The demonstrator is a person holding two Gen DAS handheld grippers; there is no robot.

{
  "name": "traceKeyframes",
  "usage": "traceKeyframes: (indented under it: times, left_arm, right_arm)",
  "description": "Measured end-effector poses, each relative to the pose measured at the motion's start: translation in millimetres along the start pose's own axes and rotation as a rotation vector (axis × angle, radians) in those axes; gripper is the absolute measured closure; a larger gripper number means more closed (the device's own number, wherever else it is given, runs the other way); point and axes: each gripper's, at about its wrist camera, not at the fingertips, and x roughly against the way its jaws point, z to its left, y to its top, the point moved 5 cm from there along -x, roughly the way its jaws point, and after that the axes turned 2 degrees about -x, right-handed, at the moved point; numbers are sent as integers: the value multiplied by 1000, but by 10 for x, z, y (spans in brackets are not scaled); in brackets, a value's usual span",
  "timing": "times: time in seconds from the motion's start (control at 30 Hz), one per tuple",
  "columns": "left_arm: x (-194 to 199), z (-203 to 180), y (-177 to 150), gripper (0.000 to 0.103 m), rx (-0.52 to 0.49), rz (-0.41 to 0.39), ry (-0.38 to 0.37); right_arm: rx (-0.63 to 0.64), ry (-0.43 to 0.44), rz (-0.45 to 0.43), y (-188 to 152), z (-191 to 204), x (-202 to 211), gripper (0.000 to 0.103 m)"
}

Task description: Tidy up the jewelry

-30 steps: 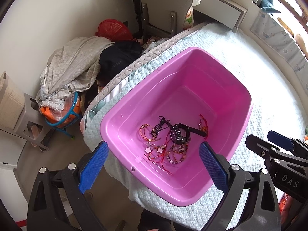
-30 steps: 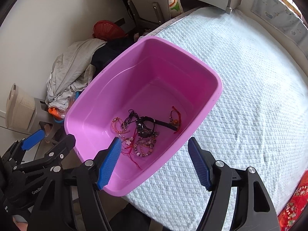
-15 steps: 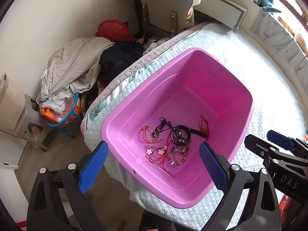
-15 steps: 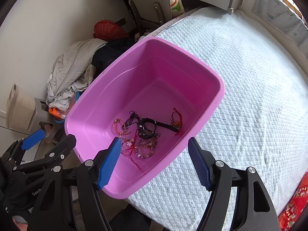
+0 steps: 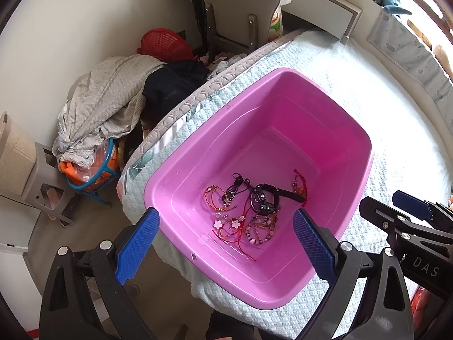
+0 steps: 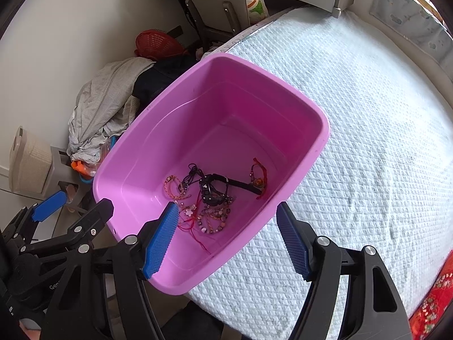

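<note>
A pink plastic tub (image 5: pixel 334 104) (image 6: pixel 317 119) sits at the corner of a bed. On its floor lies a tangle of jewelry: a black watch (image 5: pixel 264 201) (image 6: pixel 212 189), beaded bracelets (image 5: pixel 262 228) (image 6: pixel 213 219), red cord bracelets (image 5: pixel 298 182) (image 6: pixel 257 177) and an orange braided bracelet (image 5: pixel 215 195) (image 6: pixel 171 184). My left gripper (image 5: pixel 225 236) is open and empty, held above the tub's near end. My right gripper (image 6: pixel 226 233) is open and empty, above the tub's near right rim. Each gripper shows at the edge of the other's view.
The tub rests on a light quilted bed cover (image 6: pixel 368 113). Left of the bed are a heap of clothes (image 5: pixel 107 104), a red basket (image 5: pixel 162 42), a blue-framed cart (image 5: pixel 93 175) and a chair (image 5: pixel 235 8). A grey shelf (image 5: pixel 320 2) stands at the back.
Both grippers have drawn back and up a little, so the tub and jewelry sit slightly farther away. The jewelry has not moved. Both grippers stay open.
</note>
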Motion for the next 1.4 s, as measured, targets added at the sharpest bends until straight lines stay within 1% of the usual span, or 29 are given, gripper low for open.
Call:
traceKeyframes:
  times: [0.97, 1.17, 1.4]
  left_arm:
    - [-20, -13, -22, 9, -3, 2, 0]
    - [20, 9, -18, 9, -8, -8, -4]
    - [8, 20, -20, 9, -4, 8, -10]
  right_arm:
    - [-1, 1, 1, -19, -9, 10, 35]
    - [-3, 2, 1, -27, 0, 15, 35]
    - [-1, 2, 1, -28, 10, 27, 35]
